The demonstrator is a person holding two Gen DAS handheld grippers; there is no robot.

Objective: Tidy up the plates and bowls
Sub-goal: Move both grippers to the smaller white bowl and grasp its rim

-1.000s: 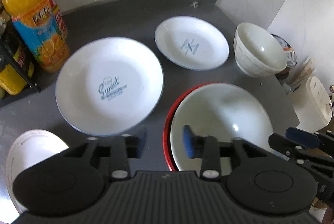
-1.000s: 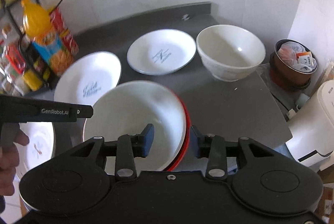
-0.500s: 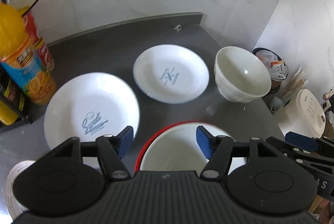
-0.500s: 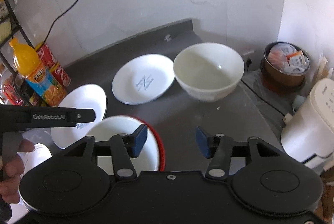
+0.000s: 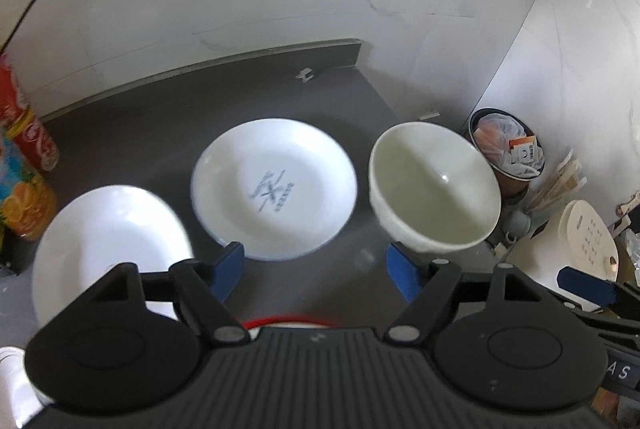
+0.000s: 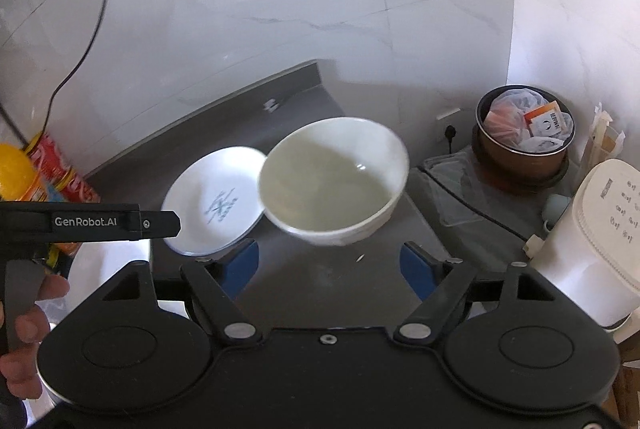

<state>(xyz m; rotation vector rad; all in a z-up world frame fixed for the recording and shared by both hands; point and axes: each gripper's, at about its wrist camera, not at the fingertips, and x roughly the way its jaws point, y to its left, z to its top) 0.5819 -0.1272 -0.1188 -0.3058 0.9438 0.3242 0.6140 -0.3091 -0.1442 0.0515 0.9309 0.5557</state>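
On the dark grey counter (image 5: 140, 133) lie a white plate with a blue mark (image 5: 274, 189) (image 6: 218, 207), a second white plate (image 5: 108, 241) to its left, and a deep white bowl (image 5: 434, 189) (image 6: 334, 185) near the right edge. A red rim (image 5: 286, 321) peeks out just under my left gripper. My left gripper (image 5: 314, 271) hangs open above the counter with nothing between its blue pads. My right gripper (image 6: 330, 265) is open too, just short of the deep bowl. Its tip (image 5: 586, 287) shows at the right of the left wrist view.
Red cans (image 5: 24, 133) (image 6: 60, 171) and an orange juice bottle (image 6: 16, 169) stand at the left. Off the counter's right edge sit a brown pot of packets (image 6: 524, 137) and a white appliance (image 6: 600, 225). A hand (image 6: 24, 325) holds the left gripper's handle. A cable (image 6: 92, 29) hangs down the wall.
Both grippers have pulled up and back from the white bowl in the red-rimmed plate, which has dropped almost out of view. Both sets of fingers have spread wider. The deep bowl now sits ahead.
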